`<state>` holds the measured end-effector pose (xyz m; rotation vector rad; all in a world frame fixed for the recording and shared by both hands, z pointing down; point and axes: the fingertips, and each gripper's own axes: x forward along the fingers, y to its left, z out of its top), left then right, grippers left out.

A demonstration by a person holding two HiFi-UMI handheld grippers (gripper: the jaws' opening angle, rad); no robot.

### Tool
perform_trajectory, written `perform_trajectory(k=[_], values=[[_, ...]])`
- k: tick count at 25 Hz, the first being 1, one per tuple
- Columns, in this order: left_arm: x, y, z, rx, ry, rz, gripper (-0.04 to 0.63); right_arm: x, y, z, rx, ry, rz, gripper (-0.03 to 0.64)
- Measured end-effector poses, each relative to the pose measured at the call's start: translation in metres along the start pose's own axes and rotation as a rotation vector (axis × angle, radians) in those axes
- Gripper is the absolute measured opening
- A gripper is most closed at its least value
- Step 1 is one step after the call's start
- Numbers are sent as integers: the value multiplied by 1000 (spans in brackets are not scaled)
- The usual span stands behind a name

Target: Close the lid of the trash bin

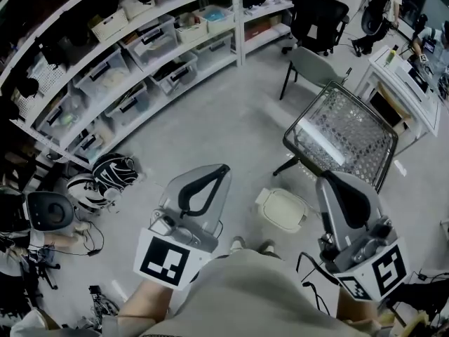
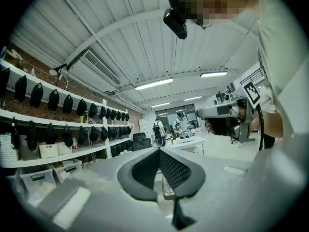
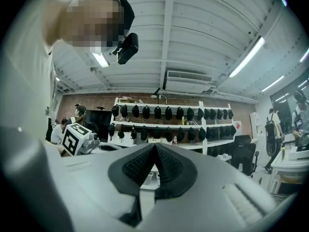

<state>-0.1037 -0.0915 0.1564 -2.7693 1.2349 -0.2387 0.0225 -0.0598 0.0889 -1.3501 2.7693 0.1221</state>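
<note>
The trash bin (image 1: 283,209) is a small cream box on the grey floor just ahead of my feet, seen from straight above. Its top looks like a flat cream panel; whether the lid is down I cannot tell. My left gripper (image 1: 223,168) is held up to the bin's left and my right gripper (image 1: 330,178) to its right, both well above it. Both gripper views look level across the room and do not show the bin. The left gripper (image 2: 158,150) and right gripper (image 3: 154,145) have their tips together with nothing between them.
A wire-mesh chair (image 1: 342,133) stands just beyond the bin on the right. Long shelves of plastic boxes (image 1: 133,62) run along the left. Striped helmets (image 1: 112,174) and cables lie on the floor at the left. Office chairs (image 1: 319,12) and a desk (image 1: 410,83) stand farther back.
</note>
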Motion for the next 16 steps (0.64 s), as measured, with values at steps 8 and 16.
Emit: perform_trajectory(k=[8, 16], values=[[4, 4, -2, -2, -15, 28, 2, 4, -3, -11, 18, 21, 21, 3], [14, 10, 4, -7, -13, 48, 3, 13, -18, -11, 32, 29, 34, 3]])
